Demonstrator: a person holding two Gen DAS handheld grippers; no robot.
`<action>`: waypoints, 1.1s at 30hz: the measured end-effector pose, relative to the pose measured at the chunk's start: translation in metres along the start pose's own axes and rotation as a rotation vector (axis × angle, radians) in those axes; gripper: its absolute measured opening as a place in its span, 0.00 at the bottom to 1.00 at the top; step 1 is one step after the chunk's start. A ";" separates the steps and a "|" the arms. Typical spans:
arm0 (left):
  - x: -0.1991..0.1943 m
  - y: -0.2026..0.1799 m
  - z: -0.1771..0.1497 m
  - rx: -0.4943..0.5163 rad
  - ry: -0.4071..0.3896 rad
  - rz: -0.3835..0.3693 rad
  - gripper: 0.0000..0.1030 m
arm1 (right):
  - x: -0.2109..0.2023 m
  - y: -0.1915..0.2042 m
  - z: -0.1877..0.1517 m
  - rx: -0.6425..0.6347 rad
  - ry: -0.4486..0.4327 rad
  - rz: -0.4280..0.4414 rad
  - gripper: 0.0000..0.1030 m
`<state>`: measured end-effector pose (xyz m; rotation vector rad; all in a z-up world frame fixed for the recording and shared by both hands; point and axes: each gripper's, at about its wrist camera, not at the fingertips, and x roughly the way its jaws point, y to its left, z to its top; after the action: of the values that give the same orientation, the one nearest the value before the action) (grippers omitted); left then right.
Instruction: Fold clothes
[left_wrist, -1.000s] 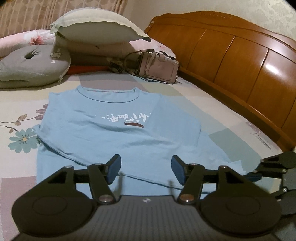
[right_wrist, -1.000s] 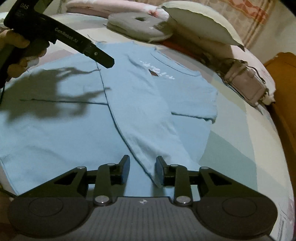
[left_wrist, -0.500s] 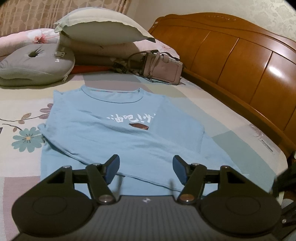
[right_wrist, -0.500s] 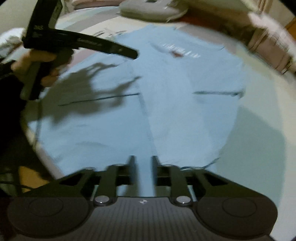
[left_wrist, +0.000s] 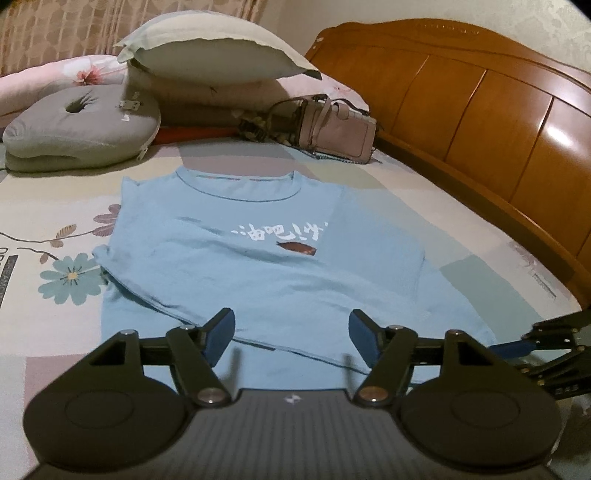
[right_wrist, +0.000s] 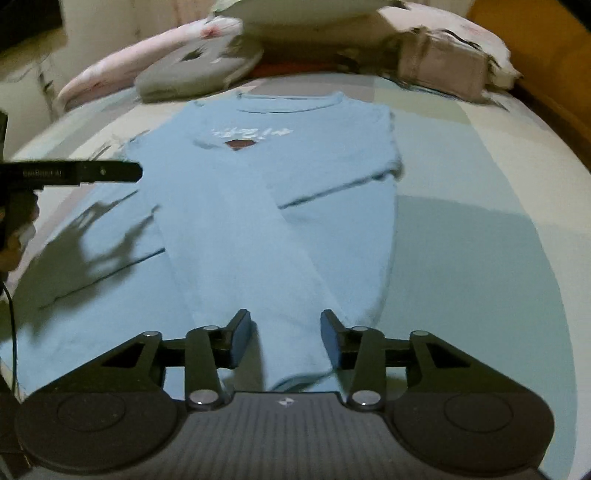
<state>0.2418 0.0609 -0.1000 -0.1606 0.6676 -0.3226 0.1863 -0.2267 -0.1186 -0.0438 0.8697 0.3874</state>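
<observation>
A light blue T-shirt (left_wrist: 266, 258) lies partly folded on the bed (left_wrist: 461, 236), collar toward the pillows (left_wrist: 207, 55) and handbag (left_wrist: 340, 133). The left gripper (left_wrist: 291, 332) and right gripper (right_wrist: 284, 332) hover above its hem, jaws apart, holding nothing.

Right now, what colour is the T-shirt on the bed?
Light blue T-shirt with white print; clearest in the left wrist view.

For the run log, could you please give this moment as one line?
shirt: flat on bed, sleeve folded across | left gripper: open, empty | right gripper: open, empty
</observation>
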 end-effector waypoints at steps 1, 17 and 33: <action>0.000 0.004 0.001 -0.010 0.004 0.008 0.66 | -0.005 0.002 -0.002 0.006 -0.017 -0.015 0.46; -0.008 0.044 0.010 -0.131 0.035 0.057 0.75 | 0.062 0.141 0.069 -0.629 -0.110 0.038 0.30; -0.005 0.033 0.009 -0.105 0.047 0.037 0.77 | -0.014 0.086 0.048 -0.348 0.064 0.183 0.14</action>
<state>0.2514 0.0940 -0.0982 -0.2408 0.7341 -0.2565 0.1832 -0.1419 -0.0668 -0.3010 0.8635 0.7096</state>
